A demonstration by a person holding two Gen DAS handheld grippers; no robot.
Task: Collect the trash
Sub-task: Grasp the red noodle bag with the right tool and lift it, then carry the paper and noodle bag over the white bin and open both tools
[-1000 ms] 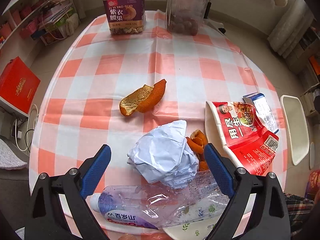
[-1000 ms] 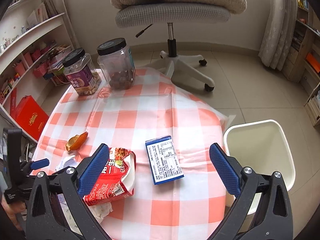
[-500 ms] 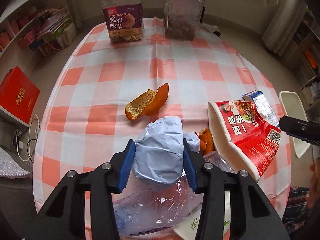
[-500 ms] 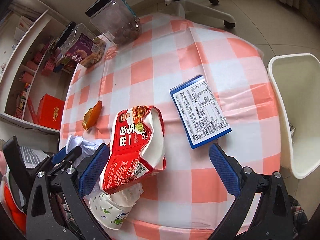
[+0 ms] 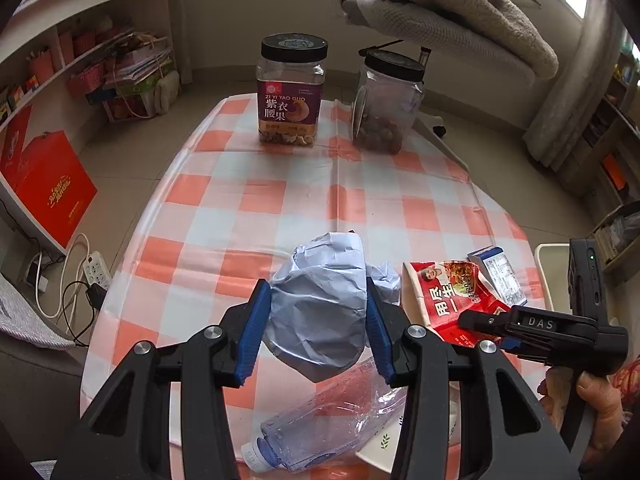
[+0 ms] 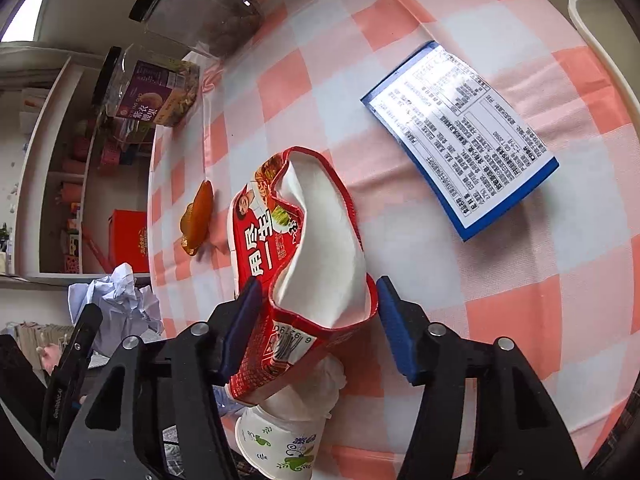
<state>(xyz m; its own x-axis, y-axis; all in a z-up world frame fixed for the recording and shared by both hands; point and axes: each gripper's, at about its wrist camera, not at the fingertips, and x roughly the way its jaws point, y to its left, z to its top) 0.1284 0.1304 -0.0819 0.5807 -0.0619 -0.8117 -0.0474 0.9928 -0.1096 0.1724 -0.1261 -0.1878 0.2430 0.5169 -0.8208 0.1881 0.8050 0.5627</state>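
My left gripper (image 5: pixel 316 328) is shut on a crumpled ball of pale blue paper (image 5: pixel 320 300) and holds it lifted above the checked table. The ball also shows in the right wrist view (image 6: pixel 116 300). My right gripper (image 6: pixel 316 320) is open, its blue pads on either side of a crushed red noodle cup (image 6: pixel 304 248), also in the left wrist view (image 5: pixel 452 296). Whether the pads touch the cup I cannot tell. A crushed clear plastic bottle (image 5: pixel 320 428) lies below the paper. An orange peel (image 6: pixel 196 216) lies left of the cup.
A blue and white carton (image 6: pixel 460 136) lies flat at the right. A paper cup (image 6: pixel 280 440) lies under the noodle cup. Two jars (image 5: pixel 292 92) (image 5: pixel 384 104) stand at the table's far end. A white bin (image 6: pixel 600 40) stands beside the table's right edge.
My left gripper closed on the paper ball and lifted it off the table. My right gripper moved down and left, and its jaws closed partway around the red noodle cup.
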